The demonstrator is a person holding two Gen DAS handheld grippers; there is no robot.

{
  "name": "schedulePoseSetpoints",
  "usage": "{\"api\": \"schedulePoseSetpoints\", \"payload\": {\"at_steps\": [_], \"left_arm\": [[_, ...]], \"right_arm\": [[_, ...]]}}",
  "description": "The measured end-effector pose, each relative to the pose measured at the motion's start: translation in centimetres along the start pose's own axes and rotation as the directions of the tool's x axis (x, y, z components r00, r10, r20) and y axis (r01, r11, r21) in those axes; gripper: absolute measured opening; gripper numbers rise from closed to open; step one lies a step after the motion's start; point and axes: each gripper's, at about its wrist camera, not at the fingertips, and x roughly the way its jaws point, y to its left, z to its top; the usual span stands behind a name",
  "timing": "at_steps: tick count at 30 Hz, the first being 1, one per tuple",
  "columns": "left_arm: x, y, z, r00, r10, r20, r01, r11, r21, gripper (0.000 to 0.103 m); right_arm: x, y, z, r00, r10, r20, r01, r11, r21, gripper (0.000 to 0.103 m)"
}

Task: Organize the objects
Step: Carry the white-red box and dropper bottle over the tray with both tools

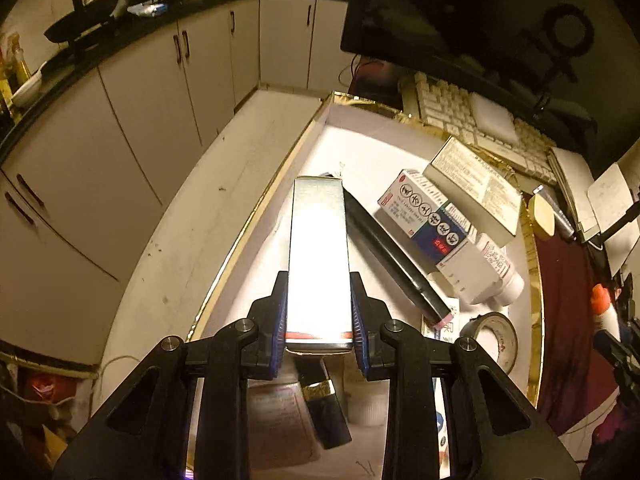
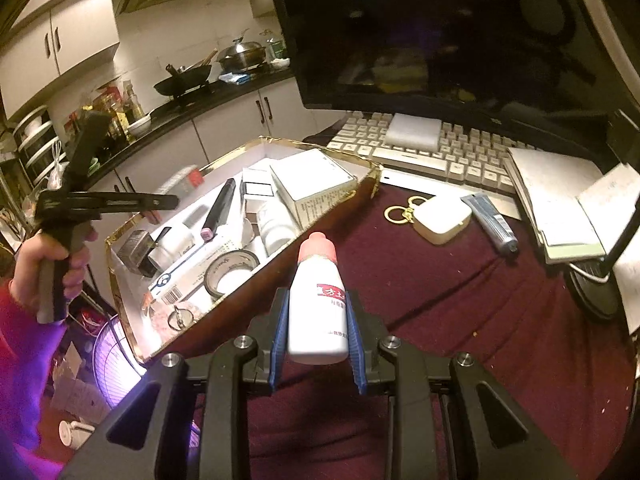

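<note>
Grip first: at the bottom of the left wrist view, the left gripper (image 1: 319, 312) is clamped narrowly on a long silver carton (image 1: 319, 256), angled down over the gold-rimmed tray (image 1: 256, 216), probably to lay it beside the black tube (image 1: 390, 252). Past it, toward the centre right, a blue-and-white medicine box (image 1: 424, 216) and a white bottle (image 1: 500, 268) lie piled together. In the right wrist view's lower centre, the right gripper (image 2: 318, 320) pinches a white bottle with a pink cap (image 2: 318, 304) over the maroon cloth (image 2: 460, 300), just outside the tray, seemingly waiting its turn. Farther off sit a keyboard (image 2: 440, 148) and a monitor (image 2: 440, 32).
</note>
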Motion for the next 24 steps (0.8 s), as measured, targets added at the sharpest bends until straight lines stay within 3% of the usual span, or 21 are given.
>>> {"api": "schedulePoseSetpoints", "payload": {"at_steps": [3,12,21,24], "left_arm": [[0.6,-0.2,-0.1,1.000,0.011,-0.015,-0.011,1.000,0.009,0.027],[1.3,-0.4,-0.8,0.999,0.037,-0.031,-0.036,0.999,0.028,0.027],[1.8,0.6,-1.8,0.998,0.028,-0.058,-0.028,1.000,0.001,0.027],[1.6,1.1,-2.0,0.999,0.019,-0.051,-0.020,1.000,-0.019,0.027]], "right_arm": [[0.4,0.8,1.0,1.000,0.019,-0.010,-0.019,1.000,-0.025,0.026],[4.3,4.5,5.8,0.974,0.201,-0.101,-0.207,0.977,-0.048,0.026],[10.3,7.1,9.2,0.934,0.302,-0.191,-0.304,0.953,0.018,0.026],[12.1,7.9,9.8,0.910,0.347,-0.228,-0.345,0.937,0.050,0.026]]}}
